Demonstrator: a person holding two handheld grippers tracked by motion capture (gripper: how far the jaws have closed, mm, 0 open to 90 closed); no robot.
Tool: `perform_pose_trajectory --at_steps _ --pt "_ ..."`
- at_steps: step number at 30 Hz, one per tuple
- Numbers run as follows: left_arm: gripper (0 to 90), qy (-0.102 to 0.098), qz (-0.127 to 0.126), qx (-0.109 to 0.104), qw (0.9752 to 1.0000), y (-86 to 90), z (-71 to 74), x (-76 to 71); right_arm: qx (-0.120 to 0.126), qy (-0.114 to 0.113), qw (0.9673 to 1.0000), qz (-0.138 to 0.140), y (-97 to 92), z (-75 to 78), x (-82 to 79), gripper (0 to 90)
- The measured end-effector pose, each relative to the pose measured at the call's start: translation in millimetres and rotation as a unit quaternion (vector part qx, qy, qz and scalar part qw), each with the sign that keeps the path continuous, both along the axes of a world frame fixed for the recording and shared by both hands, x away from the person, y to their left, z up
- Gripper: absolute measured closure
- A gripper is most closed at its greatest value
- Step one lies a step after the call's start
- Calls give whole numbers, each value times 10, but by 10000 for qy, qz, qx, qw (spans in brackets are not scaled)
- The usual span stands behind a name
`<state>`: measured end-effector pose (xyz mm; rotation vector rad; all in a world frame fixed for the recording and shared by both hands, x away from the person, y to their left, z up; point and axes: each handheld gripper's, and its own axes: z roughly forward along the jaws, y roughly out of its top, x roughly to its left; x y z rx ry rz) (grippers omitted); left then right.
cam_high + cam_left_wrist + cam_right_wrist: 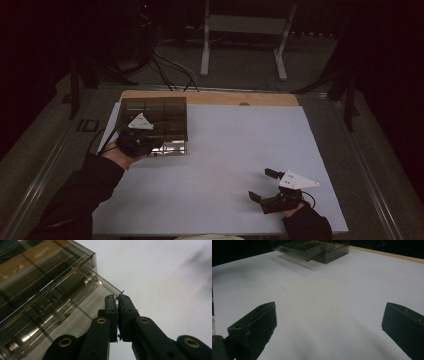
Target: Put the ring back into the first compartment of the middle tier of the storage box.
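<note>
A smoky see-through drawer box stands at the back left of the white table sheet. Its lowest drawer is pulled part way out toward the front. My left gripper is at that drawer's front, and in the left gripper view the gripper is shut on the thin front wall of the drawer, by its corner. My right gripper rests open near the front right with bare sheet between its jaws. From the right gripper, the box and the drawer lie far ahead.
A wooden table edge runs behind the sheet. Beyond it are a desk frame and cables on the floor. The room around the table is dark.
</note>
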<state>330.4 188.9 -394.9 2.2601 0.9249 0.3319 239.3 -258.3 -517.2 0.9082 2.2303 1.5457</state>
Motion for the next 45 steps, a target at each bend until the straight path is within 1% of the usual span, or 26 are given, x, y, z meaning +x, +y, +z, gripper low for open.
perform_pose_trajectory --at_steps 9,10,13,22,23,28,29,31,33,36,38,39,45 --pt "889 -67 178 46 9998 148 43 -1 -23 -11 10000 1 6 1 -4 0" --pt "889 -72 220 20 9997 169 47 1 -15 -13 10000 -2 4 1 -4 0" --pt "889 -59 315 -28 9995 246 59 6 -17 9 10000 -1 3 -3 -3 0" --pt "889 -73 532 16 9986 428 63 12 -9 -4 10000 -8 1 0 0 0" --pt "889 -71 565 -20 9984 450 64 12 -12 0 10000 -4 1 -1 -1 0" --pt "889 -110 708 -15 9974 550 70 16 -10 2 10000 -1 1 -1 2 0" --pt "889 -94 733 -61 9972 571 70 18 -19 10 10000 3 3 -4 2 0" --pt "889 -117 780 -20 9969 599 73 16 -32 4 10000 15 8 -3 -1 0" --pt "889 -117 806 -90 9966 629 85 16 -30 3 10000 7 6 -3 1 0" --pt "889 -163 853 -101 9962 665 104 19 -28 11 10000 4 4 -4 1 0" --pt "889 -173 894 -62 9958 693 104 28 -34 -3 10000 4 6 -1 0 0" --pt "889 -161 921 -106 9956 712 98 35 -32 3 10000 4 6 -3 2 0" --pt "889 -131 1120 -171 9935 816 19 74 -35 11 10000 2 6 -7 4 0"
